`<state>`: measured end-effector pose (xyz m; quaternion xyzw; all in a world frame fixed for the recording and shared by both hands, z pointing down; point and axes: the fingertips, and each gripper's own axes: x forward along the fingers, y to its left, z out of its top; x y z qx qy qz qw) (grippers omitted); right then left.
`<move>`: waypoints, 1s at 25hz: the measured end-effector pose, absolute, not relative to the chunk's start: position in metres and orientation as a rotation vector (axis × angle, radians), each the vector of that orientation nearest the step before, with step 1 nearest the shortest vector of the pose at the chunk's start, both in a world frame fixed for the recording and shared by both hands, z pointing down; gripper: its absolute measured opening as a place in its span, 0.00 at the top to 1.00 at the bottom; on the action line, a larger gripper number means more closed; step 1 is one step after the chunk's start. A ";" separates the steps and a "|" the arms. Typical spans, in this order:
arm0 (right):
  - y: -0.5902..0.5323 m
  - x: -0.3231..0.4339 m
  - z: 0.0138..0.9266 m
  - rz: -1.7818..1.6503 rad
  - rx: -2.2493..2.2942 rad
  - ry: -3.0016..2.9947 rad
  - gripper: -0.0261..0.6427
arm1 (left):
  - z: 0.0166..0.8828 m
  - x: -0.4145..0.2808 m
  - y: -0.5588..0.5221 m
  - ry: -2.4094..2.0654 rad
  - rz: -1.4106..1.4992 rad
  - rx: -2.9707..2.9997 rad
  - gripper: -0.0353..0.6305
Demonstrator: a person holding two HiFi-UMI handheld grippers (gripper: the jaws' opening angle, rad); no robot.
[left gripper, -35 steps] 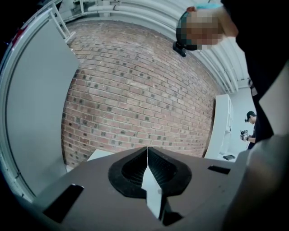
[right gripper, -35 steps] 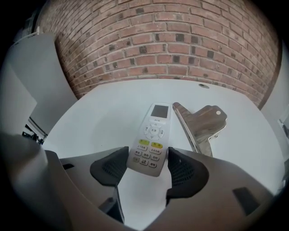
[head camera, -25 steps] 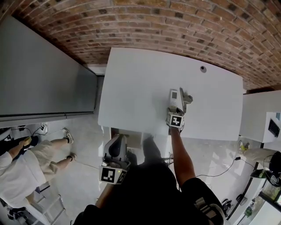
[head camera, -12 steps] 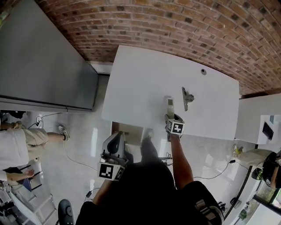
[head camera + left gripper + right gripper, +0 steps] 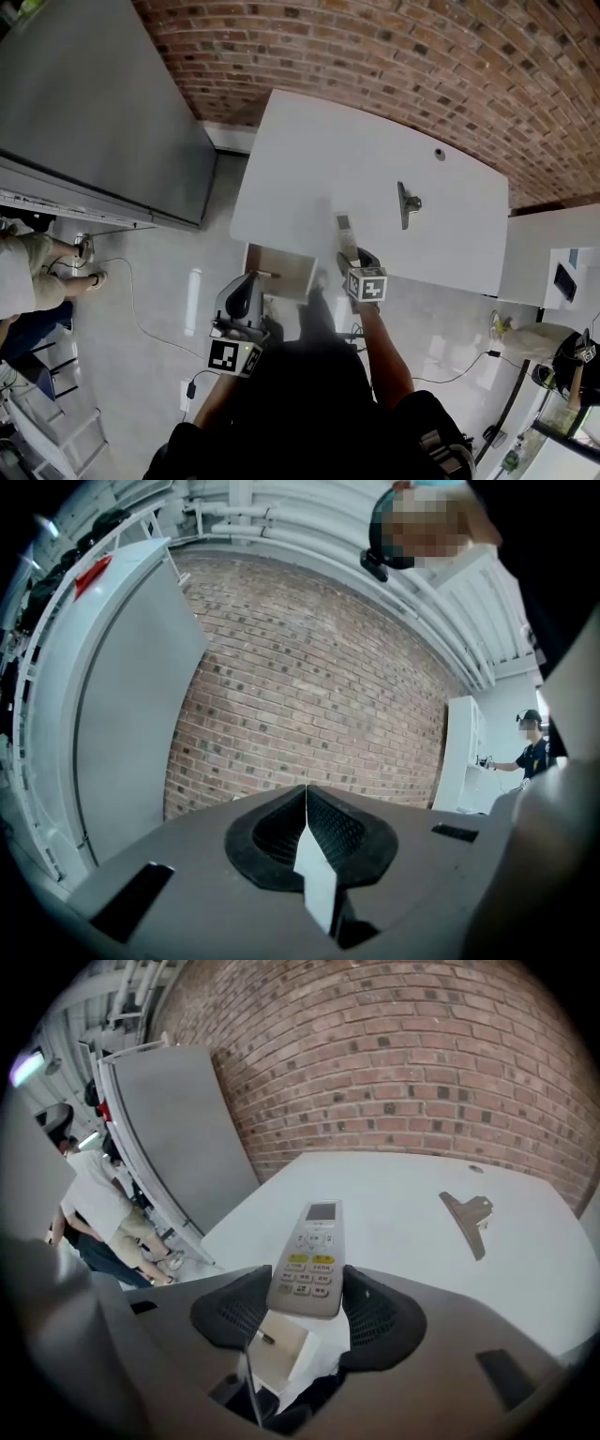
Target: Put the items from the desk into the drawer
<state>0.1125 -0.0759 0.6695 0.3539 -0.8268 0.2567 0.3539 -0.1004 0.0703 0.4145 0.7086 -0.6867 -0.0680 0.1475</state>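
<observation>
Just beside the drawer [image 5: 292, 267], with right gripper [image 5: 305, 1309] clamped on the remote [image 5: 310, 1258] (left gripper [image 5: 306, 834] pinched shut, empty), carry over the opening and lower flat before letting go.

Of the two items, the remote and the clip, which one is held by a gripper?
The remote: the right gripper clamps its lower end between the jaws. The clip lies alone on the white desk, touched by no gripper.

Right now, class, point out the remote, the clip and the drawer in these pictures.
remote [image 5: 309, 1255]: right gripper view, on its button face.
clip [image 5: 404, 206]: head view, midway along its body.
drawer [image 5: 284, 272]: head view, on its bare inside floor.
</observation>
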 end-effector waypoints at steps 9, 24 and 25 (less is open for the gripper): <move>0.024 0.049 0.652 0.583 0.668 -2.241 0.61 | 0.432 -0.128 0.113 -1.967 -0.160 2.025 0.94; 0.114 0.020 0.759 0.584 0.493 -2.141 0.61 | 0.490 -0.150 0.147 -1.935 -0.105 1.996 0.94; 0.113 0.021 0.771 0.590 0.499 -2.125 0.61 | 0.494 -0.149 0.147 -1.931 -0.101 1.996 0.94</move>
